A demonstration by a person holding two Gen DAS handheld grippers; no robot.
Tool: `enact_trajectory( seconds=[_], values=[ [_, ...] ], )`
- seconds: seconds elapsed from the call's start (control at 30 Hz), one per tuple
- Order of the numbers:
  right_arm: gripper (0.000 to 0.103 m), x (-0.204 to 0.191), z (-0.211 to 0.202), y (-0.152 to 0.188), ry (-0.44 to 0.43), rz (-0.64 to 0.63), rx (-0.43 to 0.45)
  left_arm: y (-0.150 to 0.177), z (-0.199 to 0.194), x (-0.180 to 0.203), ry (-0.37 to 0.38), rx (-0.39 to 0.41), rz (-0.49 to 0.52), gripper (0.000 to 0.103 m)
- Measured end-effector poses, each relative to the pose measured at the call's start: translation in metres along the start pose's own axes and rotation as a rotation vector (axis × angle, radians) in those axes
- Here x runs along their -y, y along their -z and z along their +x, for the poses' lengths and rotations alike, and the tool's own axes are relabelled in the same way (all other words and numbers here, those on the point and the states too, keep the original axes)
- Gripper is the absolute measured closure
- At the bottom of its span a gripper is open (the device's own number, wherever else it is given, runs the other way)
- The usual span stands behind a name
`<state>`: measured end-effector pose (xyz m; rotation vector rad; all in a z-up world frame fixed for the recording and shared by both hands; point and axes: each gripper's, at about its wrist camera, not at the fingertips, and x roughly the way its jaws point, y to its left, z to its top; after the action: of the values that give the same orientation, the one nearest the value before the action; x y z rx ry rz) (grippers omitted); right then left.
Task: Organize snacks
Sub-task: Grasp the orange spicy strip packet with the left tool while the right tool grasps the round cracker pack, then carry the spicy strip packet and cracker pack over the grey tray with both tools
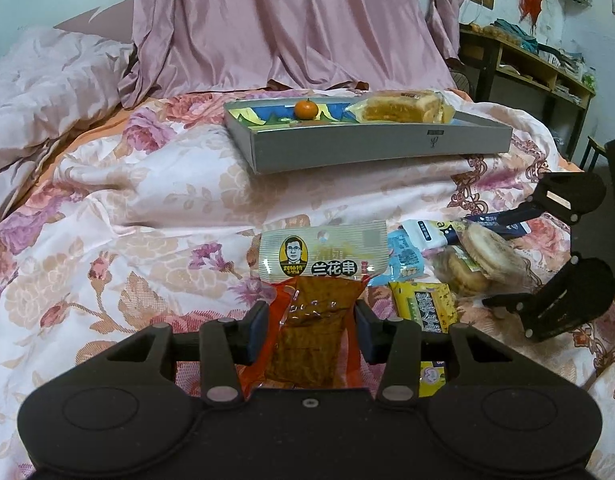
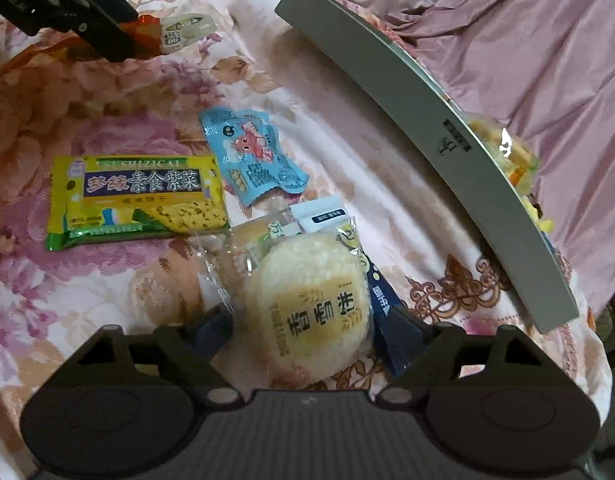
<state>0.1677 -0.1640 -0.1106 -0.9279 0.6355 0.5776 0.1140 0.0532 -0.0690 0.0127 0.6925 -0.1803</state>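
left gripper [image 1: 310,326] jaws pinch the orange snack packet [image 1: 313,320]; right gripper [image 2: 303,332] jaws gape around the round rice cake [image 2: 311,312].

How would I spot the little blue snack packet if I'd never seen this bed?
Find the grey tray on the floral bedspread; a heap of snacks lies before it. The blue packet sits between the yellow seaweed cracker pack and the round rice cake. It alone is light blue and crumpled, with a red cartoon figure.
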Motion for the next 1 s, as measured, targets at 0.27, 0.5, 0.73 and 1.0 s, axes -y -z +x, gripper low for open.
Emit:
enact_trajectory(
  seconds=[0.27, 0.5, 0.73, 1.0],
  values=[
    [0.062, 0.005, -0.007, 0.006, -0.040, 0.096, 0.040, 0.000, 0.002, 0.002, 0.001, -0.006, 0.006, 0.055],
    [0.081, 0.037, -0.057, 0.025, -0.105, 0.497, 0.152, -0.001, 0.003, 0.002, 0.007, -0.007, 0.002, 0.054],
    [0.082, 0.036, -0.092, 0.021, -0.138, 0.689, 0.226, 0.001, 0.000, 0.004, 0.004, 0.005, 0.007, 0.054],
    [0.081, 0.029, -0.096, 0.033, -0.065, 0.887, 0.289, 0.002, -0.004, 0.016, -0.024, 0.047, 0.057, 0.054]
  ],
)
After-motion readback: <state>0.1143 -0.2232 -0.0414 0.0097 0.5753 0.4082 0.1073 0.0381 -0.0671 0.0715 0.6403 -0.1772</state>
